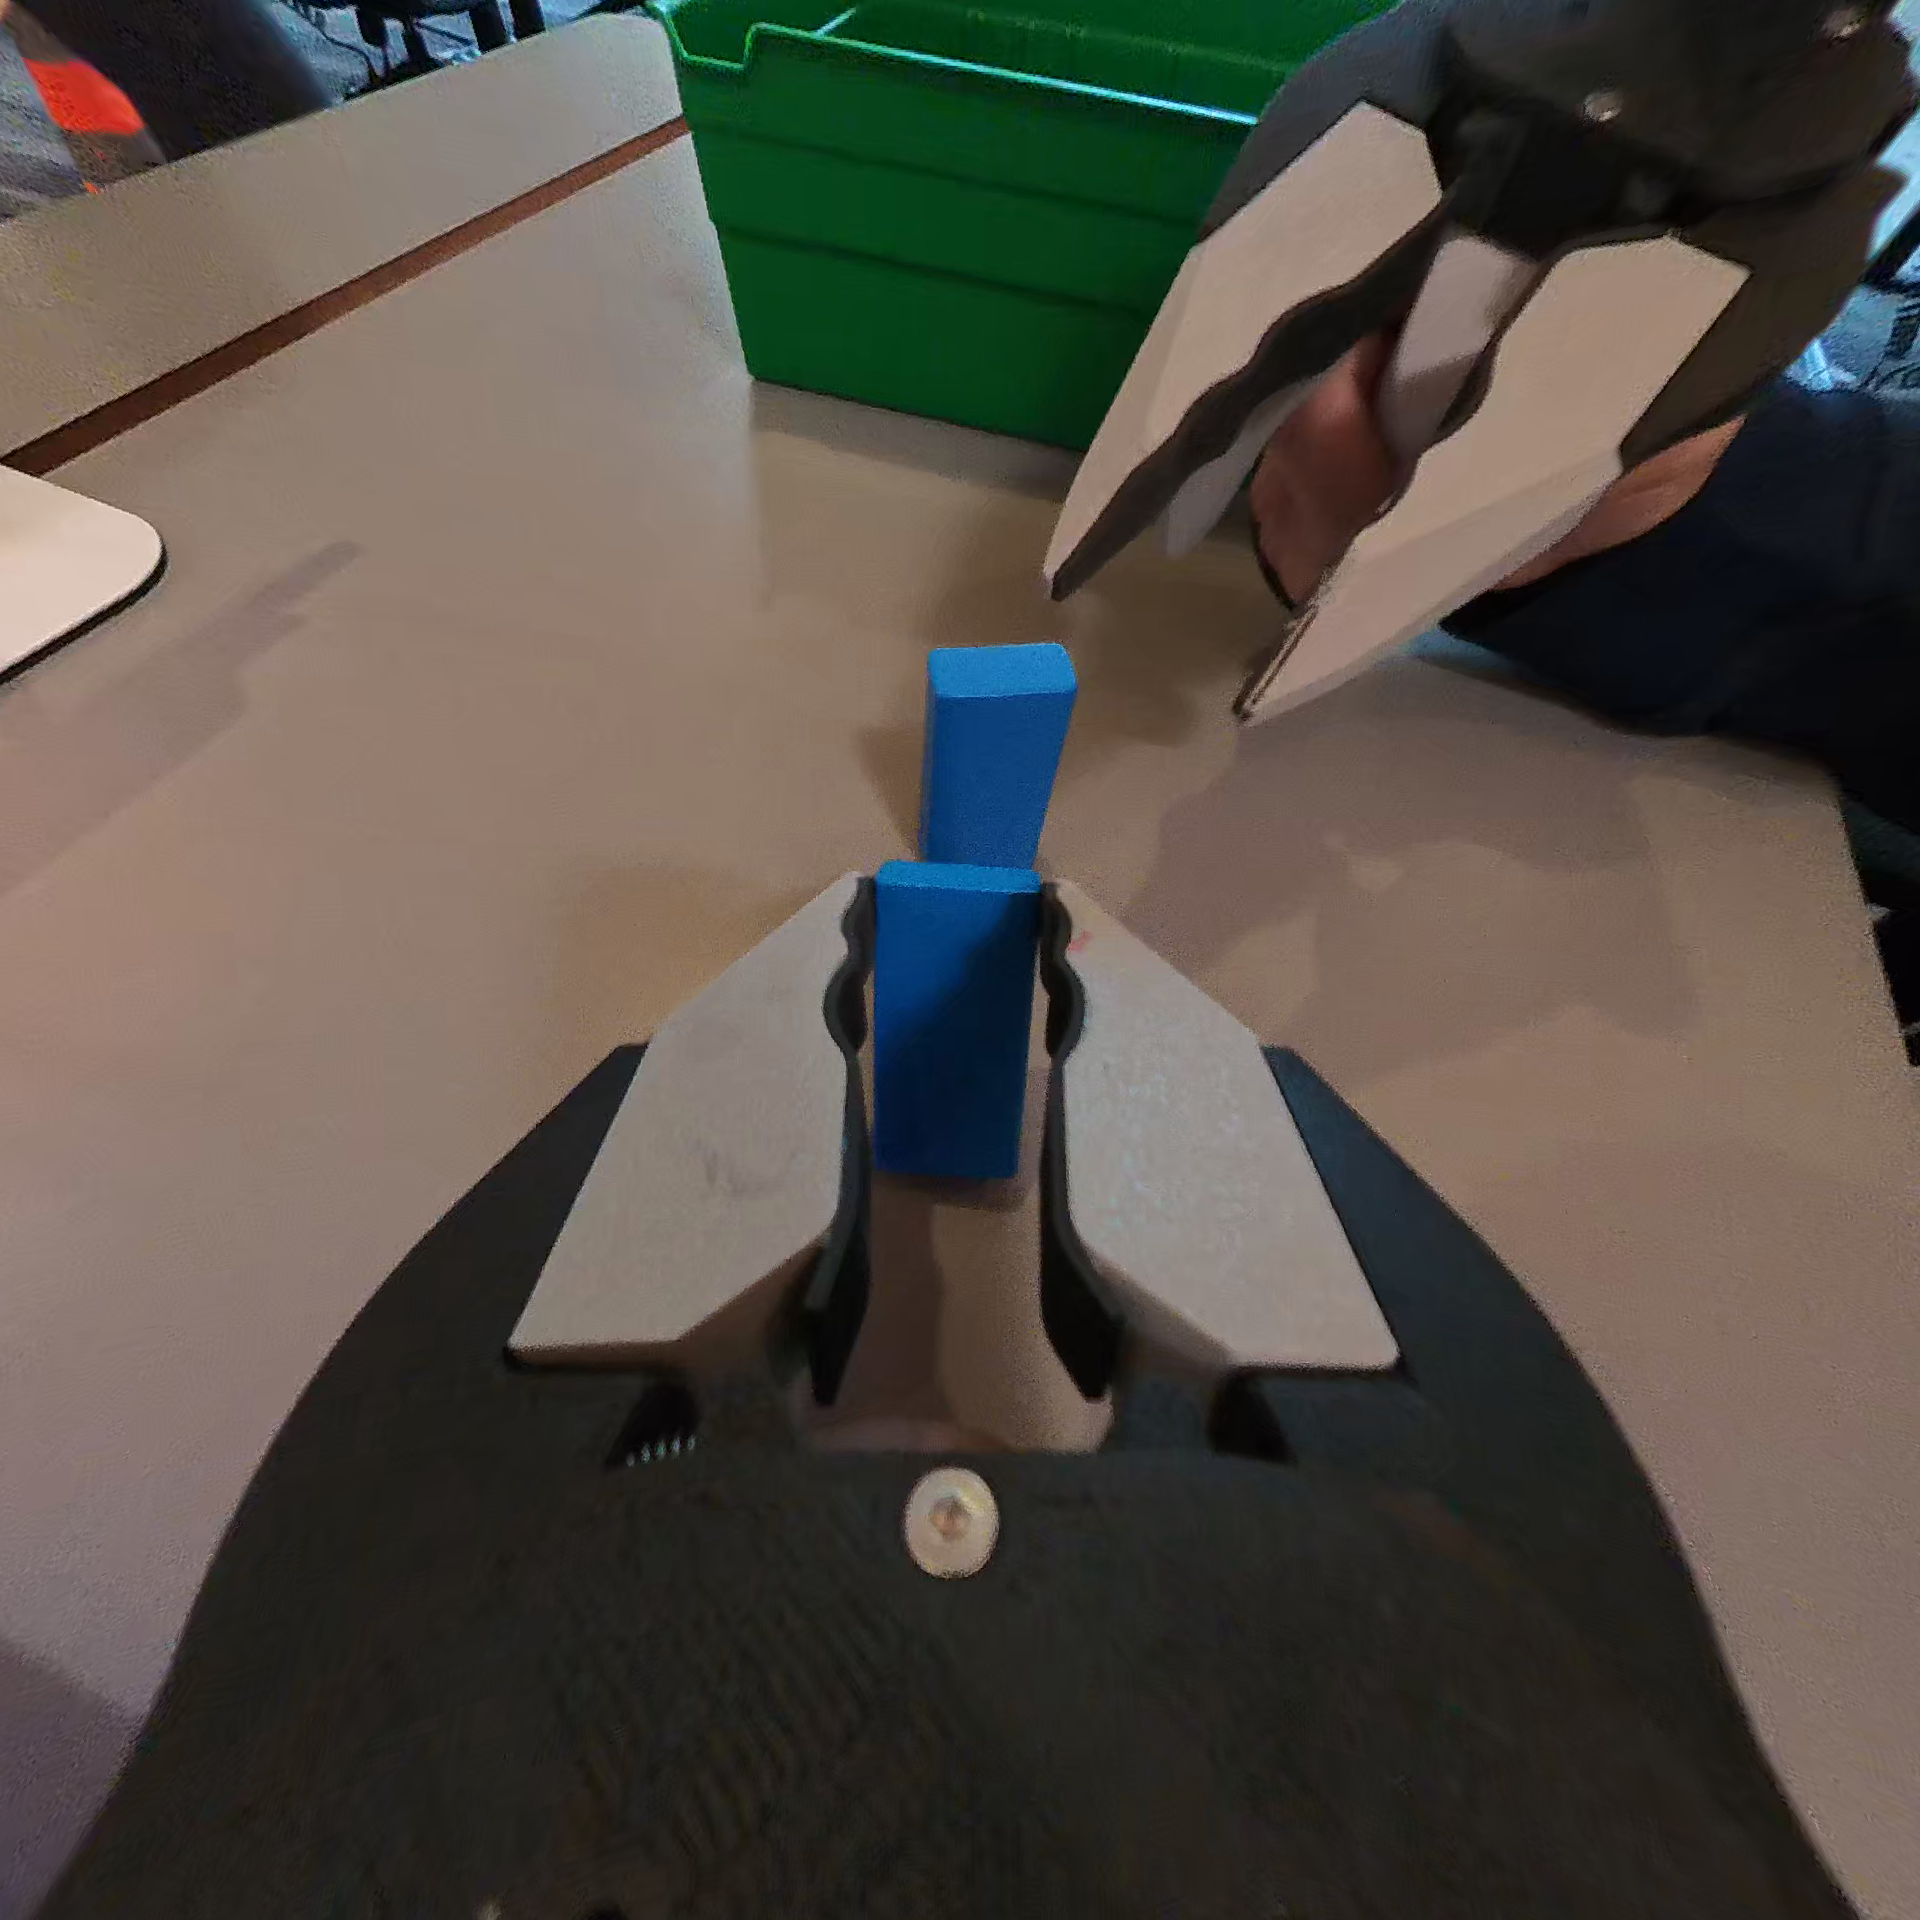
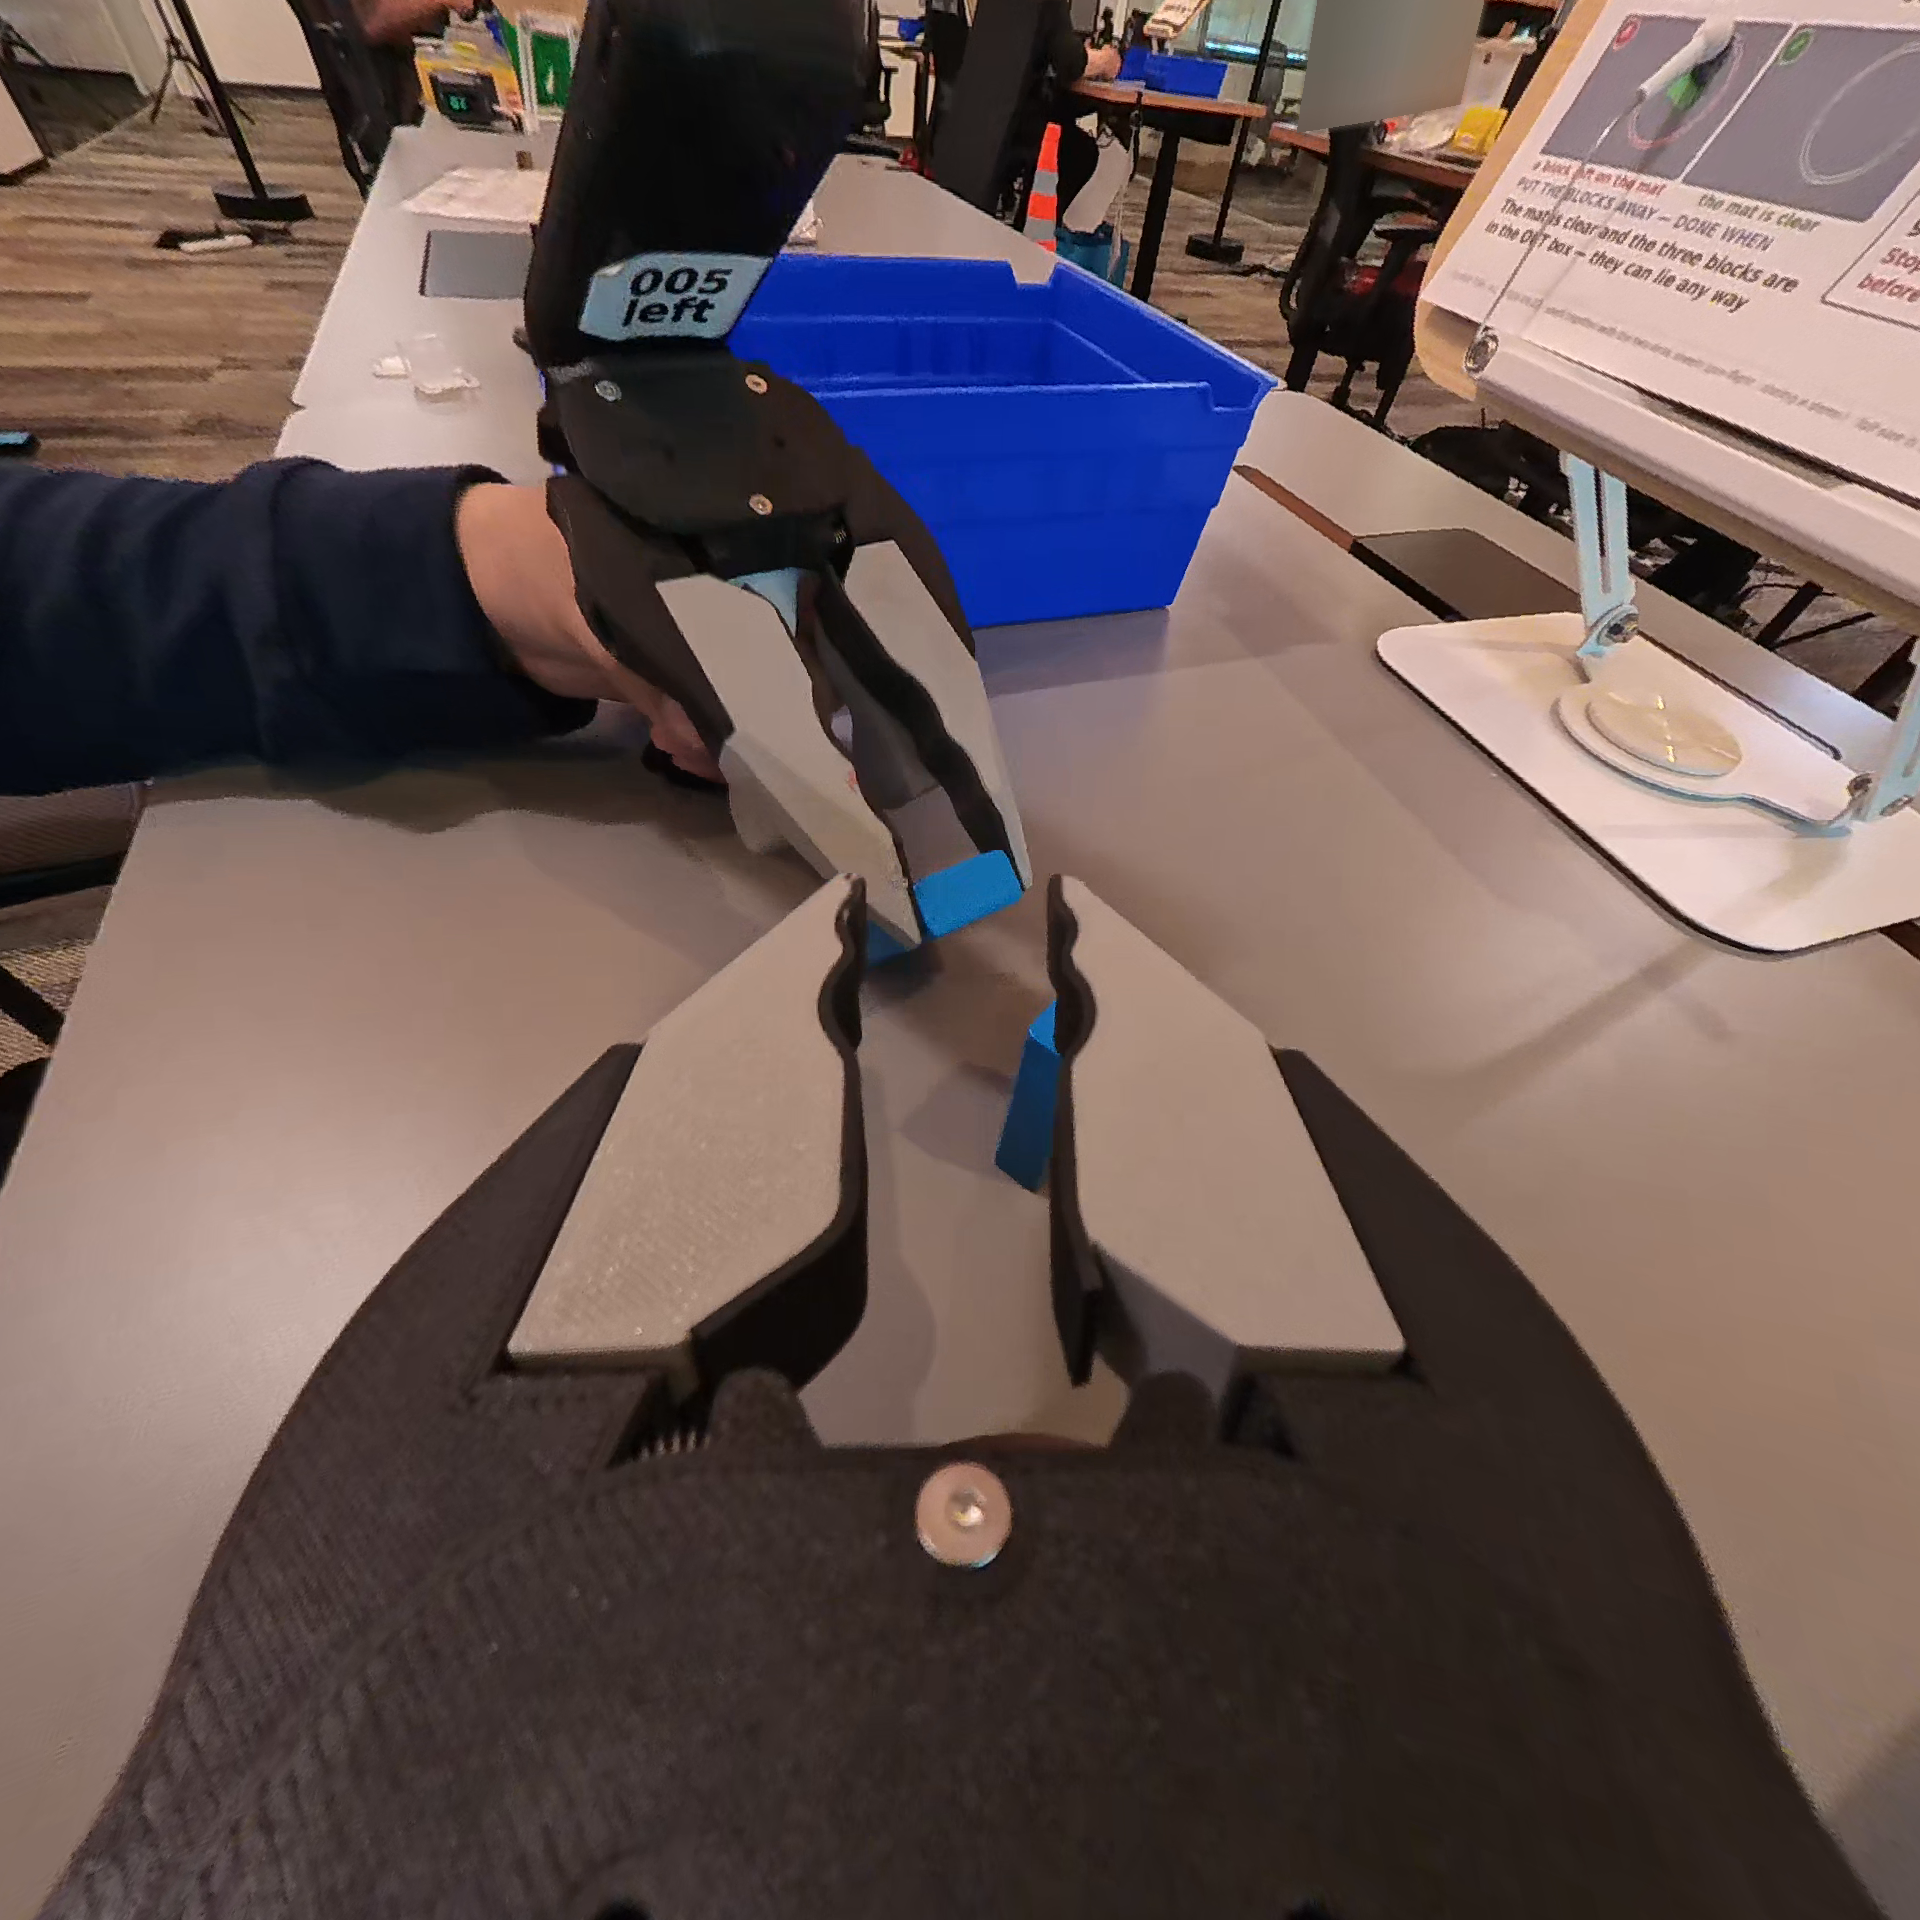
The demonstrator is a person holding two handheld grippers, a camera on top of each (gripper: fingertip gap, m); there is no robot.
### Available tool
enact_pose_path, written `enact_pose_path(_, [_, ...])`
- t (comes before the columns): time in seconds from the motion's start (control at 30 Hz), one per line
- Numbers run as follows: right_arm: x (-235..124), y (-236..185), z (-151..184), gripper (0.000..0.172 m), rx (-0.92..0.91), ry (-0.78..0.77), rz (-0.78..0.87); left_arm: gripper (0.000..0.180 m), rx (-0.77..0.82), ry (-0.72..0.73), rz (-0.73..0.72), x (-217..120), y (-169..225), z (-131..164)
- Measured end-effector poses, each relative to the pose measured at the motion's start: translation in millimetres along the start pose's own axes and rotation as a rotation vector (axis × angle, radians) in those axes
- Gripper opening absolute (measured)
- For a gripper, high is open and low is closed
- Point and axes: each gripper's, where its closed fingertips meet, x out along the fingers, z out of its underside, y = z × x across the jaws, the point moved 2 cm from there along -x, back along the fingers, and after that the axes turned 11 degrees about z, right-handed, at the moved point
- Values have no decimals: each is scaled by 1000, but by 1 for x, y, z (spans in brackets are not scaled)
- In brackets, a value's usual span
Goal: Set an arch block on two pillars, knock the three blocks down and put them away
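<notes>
From the left wrist camera I am watching my left gripper (image 1: 956, 883) pinching a blue pillar block (image 1: 951, 1029), both pads pressing against its sides, the block standing upright on the table (image 1: 416, 727). Just beyond that held block a second blue pillar (image 1: 992, 758) is standing upright on its own, apart from it. Farther behind the held block, a green bin (image 1: 935, 208) is sitting on the table, something the other camera is not giving me at all.

The right wrist camera is showing me what the left one cannot: a blue bin (image 2: 1039, 468) well behind the held block (image 2: 961, 891), an instruction sheet on a white stand (image 2: 1662, 748) off to the right of it, and the person's sleeve and hand (image 2: 540, 613) behind the left gripper (image 2: 961, 883). My right gripper (image 2: 956, 883) is hovering with its fingers spread and nothing between them (the free pillar (image 2: 1029, 1101) is peeking out beside its right finger, mostly hidden). In the left view that right gripper (image 1: 1153, 655) is hanging above and to the right of the free pillar.
</notes>
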Motion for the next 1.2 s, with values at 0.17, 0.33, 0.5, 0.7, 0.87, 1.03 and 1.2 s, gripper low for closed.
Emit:
enact_pose_path(0.17, [0, 1, 1, 32, 5, -1, 1, 29, 72, 28, 33, 1, 7, -5])
enact_pose_path(0.33, [1, 0, 3, 32, 3, -15, -4, 29, 46, 74, 3, -3, 0, -10])
enact_pose_path(0.5, [1, 0, 4, 32, -1, -18, -2, 29, 21, 47, -6, -2, -3, -6])
enact_pose_path(0.7, [1, 4, 6, 32, -1, -27, 10, 29, 38, 28, -13, -4, -3, -3])
enact_pose_path(0.87, [-3, 12, 7, 33, 32, -25, 17, 29, 24, 27, 26, -9, -2, 0])
enact_pose_path(1.03, [-2, 15, 18, 36, 60, -88, 22, 29, -7, 30, 16, -11, -5, 1])
enact_pose_path(1.2, [-6, 18, 26, 36, 71, -123, 46, 35, 38, -9, -26, -11, -4, 5])
